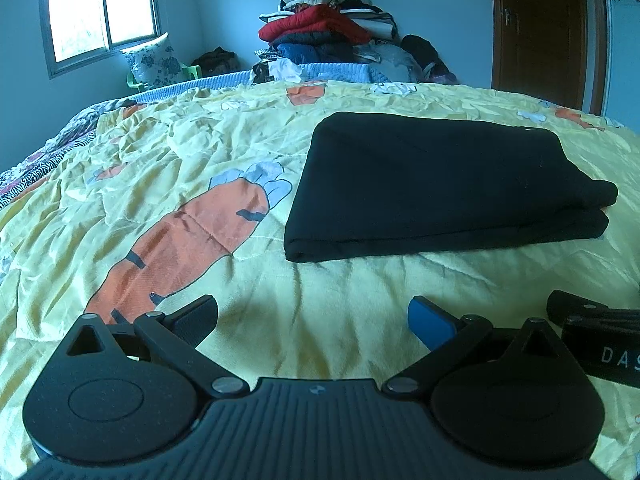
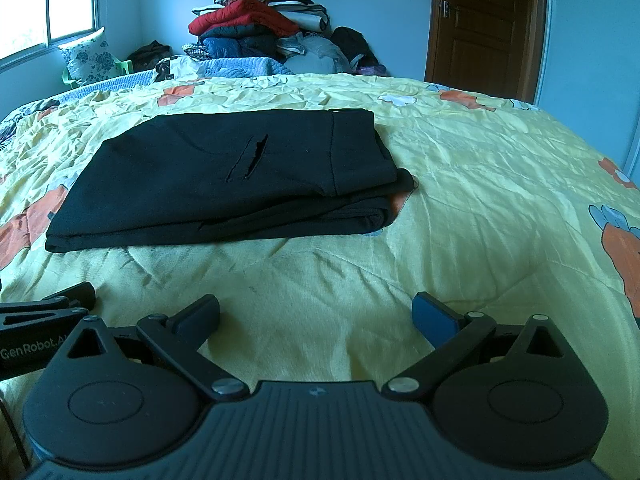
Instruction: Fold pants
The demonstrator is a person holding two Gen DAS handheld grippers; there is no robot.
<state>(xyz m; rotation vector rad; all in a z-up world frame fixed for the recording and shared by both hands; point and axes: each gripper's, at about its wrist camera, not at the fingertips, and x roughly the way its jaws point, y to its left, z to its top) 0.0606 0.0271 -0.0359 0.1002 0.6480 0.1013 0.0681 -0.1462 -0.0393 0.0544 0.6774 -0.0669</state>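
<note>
On the bed, a pair of black pants (image 2: 224,176) lies folded into a thick, roughly rectangular stack of soft matte cloth — several layers show along its near edge, and a slanted pocket slit gapes on the top face. Beneath it spreads a crinkled yellow quilt (image 2: 460,184), thin and creased all over, printed with big orange carrots (image 1: 180,248) with pale tops.

Both tools sit low over the quilt, near the pants but not touching them. The left gripper (image 1: 312,318) has its fingers spread wide with nothing between them: one pad is black and ribbed, the other a smooth blue block. The right gripper (image 2: 316,316) matches it — fingers wide apart, empty, over bare quilt. Each gripper's dark plastic edge shows at the side of the other's view, so they are close together.

Against the far wall rises a lumpy heap of clothes (image 2: 256,20), a puffy red jacket among them. A brown panelled door (image 2: 480,24) stands to the right, a window (image 1: 100,8) to the left beside a floral pillow (image 1: 154,62).
</note>
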